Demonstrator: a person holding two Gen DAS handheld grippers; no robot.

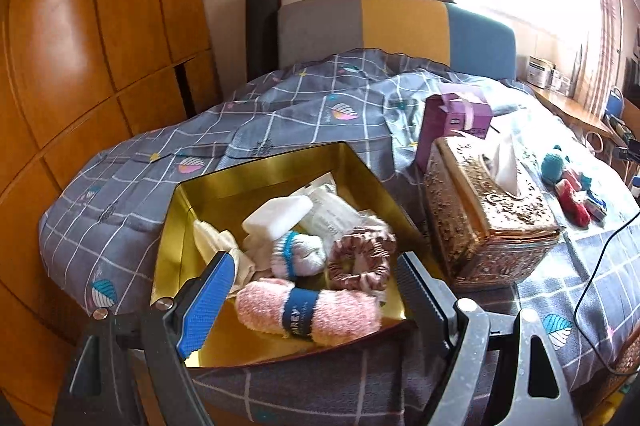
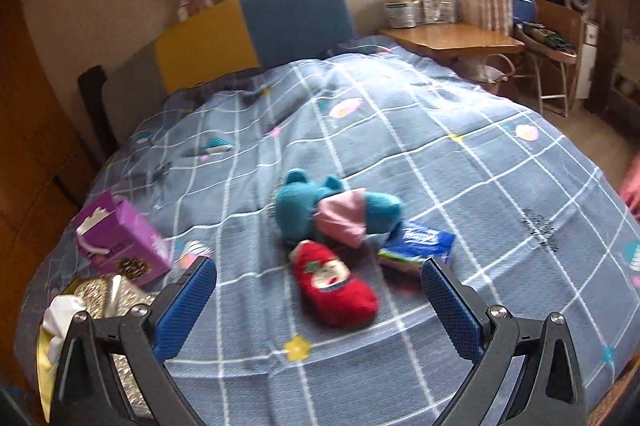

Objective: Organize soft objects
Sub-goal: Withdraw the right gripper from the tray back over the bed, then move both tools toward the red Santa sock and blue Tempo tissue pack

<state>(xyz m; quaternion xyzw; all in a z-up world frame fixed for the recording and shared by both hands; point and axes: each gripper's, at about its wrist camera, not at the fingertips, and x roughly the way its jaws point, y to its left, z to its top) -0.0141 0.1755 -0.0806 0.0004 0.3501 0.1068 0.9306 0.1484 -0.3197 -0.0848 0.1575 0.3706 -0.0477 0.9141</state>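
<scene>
Right claw wide open, empty, lined up on the red sock on the bed. Left claw open over the tin. Next: drop, pinch, carry.

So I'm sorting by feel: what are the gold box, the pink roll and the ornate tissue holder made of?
The square gold box looks like thin metal: glossy walls with reflections. The pink banded roll looks like fuzzy fleece or terry, matte and nubby. The embossed gold tissue holder seems rigid, metal or plated plastic; I cannot tell which.
</scene>
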